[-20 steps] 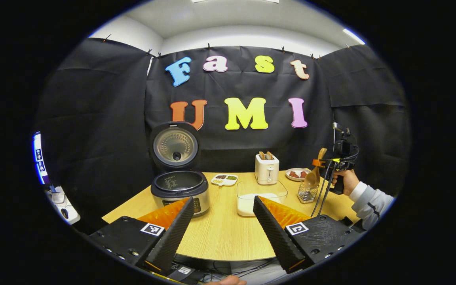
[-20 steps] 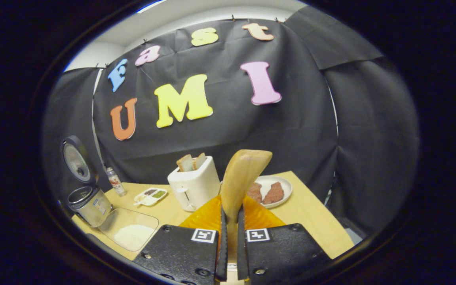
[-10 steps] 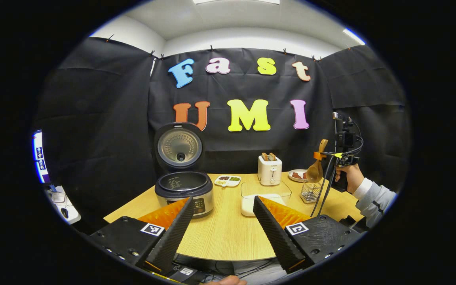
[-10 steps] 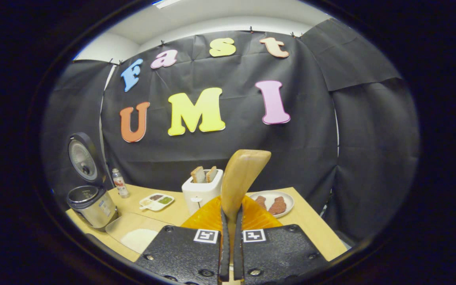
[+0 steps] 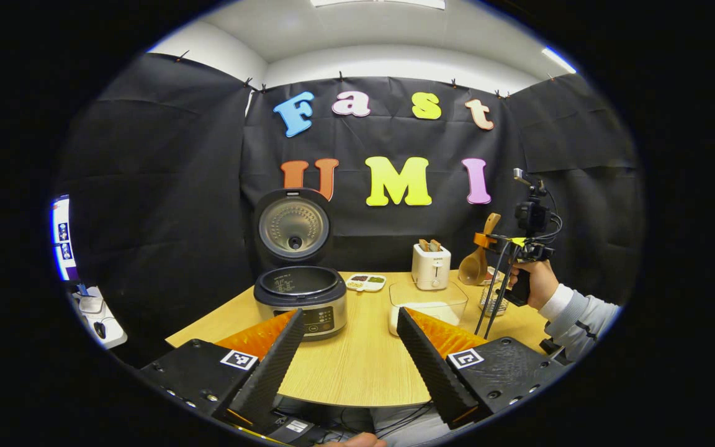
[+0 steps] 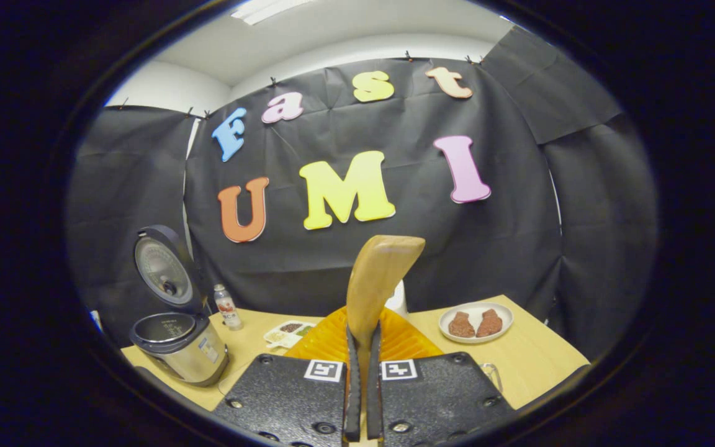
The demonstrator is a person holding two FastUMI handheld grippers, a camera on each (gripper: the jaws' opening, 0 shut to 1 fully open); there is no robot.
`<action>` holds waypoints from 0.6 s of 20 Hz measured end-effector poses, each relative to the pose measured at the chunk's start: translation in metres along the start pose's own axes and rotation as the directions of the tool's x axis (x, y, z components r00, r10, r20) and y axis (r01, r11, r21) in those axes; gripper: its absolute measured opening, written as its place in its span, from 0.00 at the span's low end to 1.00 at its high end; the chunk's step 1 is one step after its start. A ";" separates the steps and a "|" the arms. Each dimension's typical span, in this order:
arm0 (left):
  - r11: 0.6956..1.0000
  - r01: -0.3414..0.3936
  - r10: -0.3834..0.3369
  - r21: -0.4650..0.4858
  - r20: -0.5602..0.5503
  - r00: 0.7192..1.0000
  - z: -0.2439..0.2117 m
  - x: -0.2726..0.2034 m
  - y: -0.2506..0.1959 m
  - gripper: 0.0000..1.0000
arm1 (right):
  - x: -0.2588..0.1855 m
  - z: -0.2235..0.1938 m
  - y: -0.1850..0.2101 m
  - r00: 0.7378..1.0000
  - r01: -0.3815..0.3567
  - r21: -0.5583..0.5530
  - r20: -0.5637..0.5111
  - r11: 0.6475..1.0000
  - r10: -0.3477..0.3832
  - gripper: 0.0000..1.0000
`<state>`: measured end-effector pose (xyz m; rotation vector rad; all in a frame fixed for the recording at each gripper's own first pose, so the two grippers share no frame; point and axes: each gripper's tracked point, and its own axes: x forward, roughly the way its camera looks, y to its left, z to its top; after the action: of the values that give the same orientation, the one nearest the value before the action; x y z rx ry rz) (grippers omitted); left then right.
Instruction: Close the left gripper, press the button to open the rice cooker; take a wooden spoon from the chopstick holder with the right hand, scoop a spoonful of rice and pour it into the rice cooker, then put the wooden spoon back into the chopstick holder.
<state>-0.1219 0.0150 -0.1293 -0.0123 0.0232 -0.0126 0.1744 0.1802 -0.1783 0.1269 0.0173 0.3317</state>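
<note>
While the spoon is up in the air, the pale wood-grain worktop (image 5: 357,366) carries everything else, and it is the biggest surface here. On its left side stands the cooker (image 5: 300,300), a round metal-sided pot with a dark rim; its domed lid is tipped up and back, so the button step looks done and the pot is ready to take rice. To its right sits the clear, square-cornered rice box (image 5: 427,300) with white rice low in it, placed between cooker and holder, probably so a scoop has a short way to go. Far behind it is a white toaster (image 5: 431,266). The wire holder (image 5: 493,299) stands at the right, just below the right gripper (image 5: 486,239). The left gripper (image 5: 348,347) hangs near the front edge with its ridged fingers spread wide and nothing between them, seemingly kept out of the way. The right gripper's fingers pinch the spoon (image 6: 375,282) by its smooth handle, bowl hanging down above the holder and near the box, which I judge suits a dip into the rice next.
</note>
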 end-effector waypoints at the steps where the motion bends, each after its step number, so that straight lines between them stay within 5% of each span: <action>1: 1.000 -0.008 0.008 0.001 -0.004 1.000 -0.003 0.000 0.003 0.96 | 0.005 -0.003 0.012 1.000 -0.010 -0.004 0.003 1.000 0.010 0.09; 6: 1.000 -0.005 0.005 -0.030 -0.009 1.000 -0.011 -0.002 0.012 0.96 | 0.028 -0.054 0.046 0.997 -0.017 -0.051 -0.074 0.999 0.013 0.09; 12: 0.997 -0.011 0.009 -0.081 -0.029 1.000 -0.024 0.002 0.022 0.96 | 0.051 -0.112 0.039 0.982 0.116 -0.175 -0.124 0.978 -0.139 0.12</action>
<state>-0.1204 0.0365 -0.1540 -0.0928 0.0529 -0.0018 0.2061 0.2472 -0.2841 -0.0634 0.1319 0.2115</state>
